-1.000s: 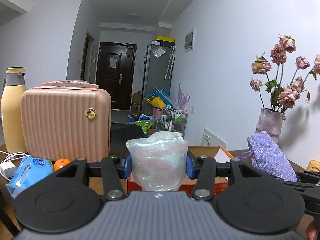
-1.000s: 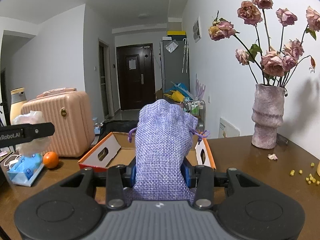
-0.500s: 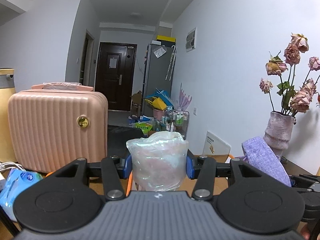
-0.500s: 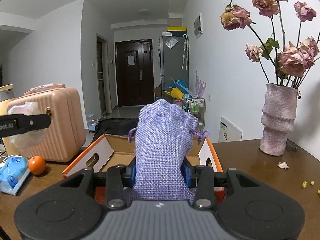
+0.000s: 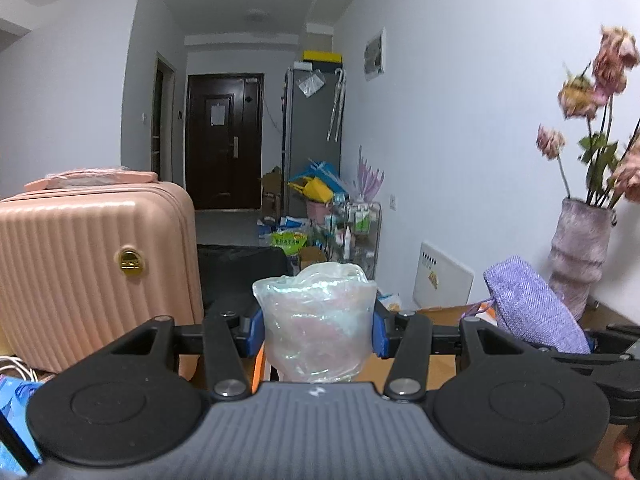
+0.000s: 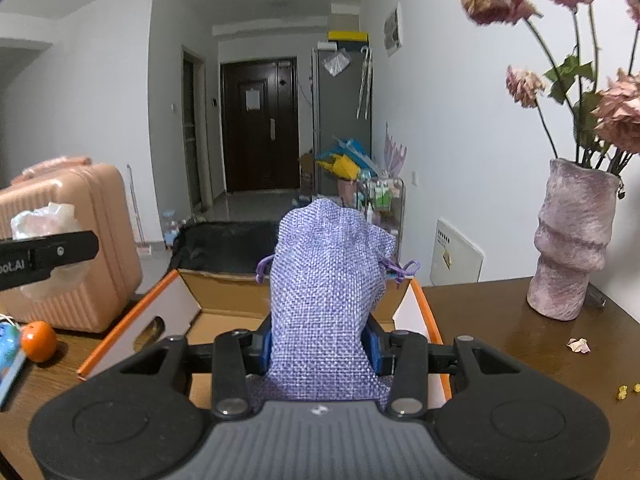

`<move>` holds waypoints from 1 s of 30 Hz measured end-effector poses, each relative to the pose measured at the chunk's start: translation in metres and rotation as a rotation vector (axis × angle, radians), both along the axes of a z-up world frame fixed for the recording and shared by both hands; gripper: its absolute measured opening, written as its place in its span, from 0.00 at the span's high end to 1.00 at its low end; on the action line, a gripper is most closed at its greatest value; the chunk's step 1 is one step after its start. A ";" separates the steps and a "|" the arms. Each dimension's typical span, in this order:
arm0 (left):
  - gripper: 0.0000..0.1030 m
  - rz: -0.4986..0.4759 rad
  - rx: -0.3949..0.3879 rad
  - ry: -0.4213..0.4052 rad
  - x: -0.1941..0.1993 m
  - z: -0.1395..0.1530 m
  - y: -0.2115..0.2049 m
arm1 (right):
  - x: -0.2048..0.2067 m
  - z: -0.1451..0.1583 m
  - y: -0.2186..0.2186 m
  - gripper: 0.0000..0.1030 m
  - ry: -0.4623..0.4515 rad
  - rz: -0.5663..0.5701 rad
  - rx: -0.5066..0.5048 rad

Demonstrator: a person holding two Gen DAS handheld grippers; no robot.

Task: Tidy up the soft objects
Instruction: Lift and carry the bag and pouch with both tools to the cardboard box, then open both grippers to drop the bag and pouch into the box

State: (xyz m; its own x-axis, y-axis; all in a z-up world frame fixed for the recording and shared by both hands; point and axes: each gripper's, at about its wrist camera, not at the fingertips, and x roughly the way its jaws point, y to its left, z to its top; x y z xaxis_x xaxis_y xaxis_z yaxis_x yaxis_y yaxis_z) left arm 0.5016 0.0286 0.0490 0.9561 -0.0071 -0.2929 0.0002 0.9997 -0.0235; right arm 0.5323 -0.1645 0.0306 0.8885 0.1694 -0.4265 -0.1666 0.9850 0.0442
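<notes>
My left gripper (image 5: 316, 332) is shut on a crumpled clear plastic bag (image 5: 316, 320) with pale pink stuff inside, its blue pads pressing both sides. My right gripper (image 6: 320, 346) is shut on a lilac woven drawstring pouch (image 6: 326, 292) that stands upright between the pads. An open cardboard box (image 6: 168, 316) with orange edges sits on the brown table right in front of the right gripper, under the pouch. In the left wrist view the pouch (image 5: 532, 312) shows at the right; in the right wrist view the plastic bag (image 6: 44, 216) and a left finger (image 6: 48, 254) show at the left.
A pink ribbed suitcase (image 5: 92, 272) stands on the table at the left, with an orange (image 6: 38, 340) and a blue tissue pack (image 6: 8, 348) beside it. A purple vase (image 6: 572, 252) of dried roses stands at the right. Petal bits (image 6: 578, 345) lie on the table (image 6: 520, 340).
Both grippers have slid rightward over the table with their loads. The suitcase, orange and tissue pack have drifted left in both views, and the box now lies centred under the right gripper.
</notes>
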 end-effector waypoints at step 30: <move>0.00 0.103 0.065 0.121 0.044 -0.039 -0.001 | 0.032 -0.017 -0.006 0.00 0.041 -0.066 0.019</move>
State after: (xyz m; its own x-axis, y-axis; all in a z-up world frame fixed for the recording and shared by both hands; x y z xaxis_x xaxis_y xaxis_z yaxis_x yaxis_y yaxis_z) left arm 0.5452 0.0273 0.0099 0.9087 0.1116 -0.4023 -0.1012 0.9938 0.0471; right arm 0.5642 -0.1701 0.0134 0.8797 0.1192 -0.4604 -0.0986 0.9928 0.0687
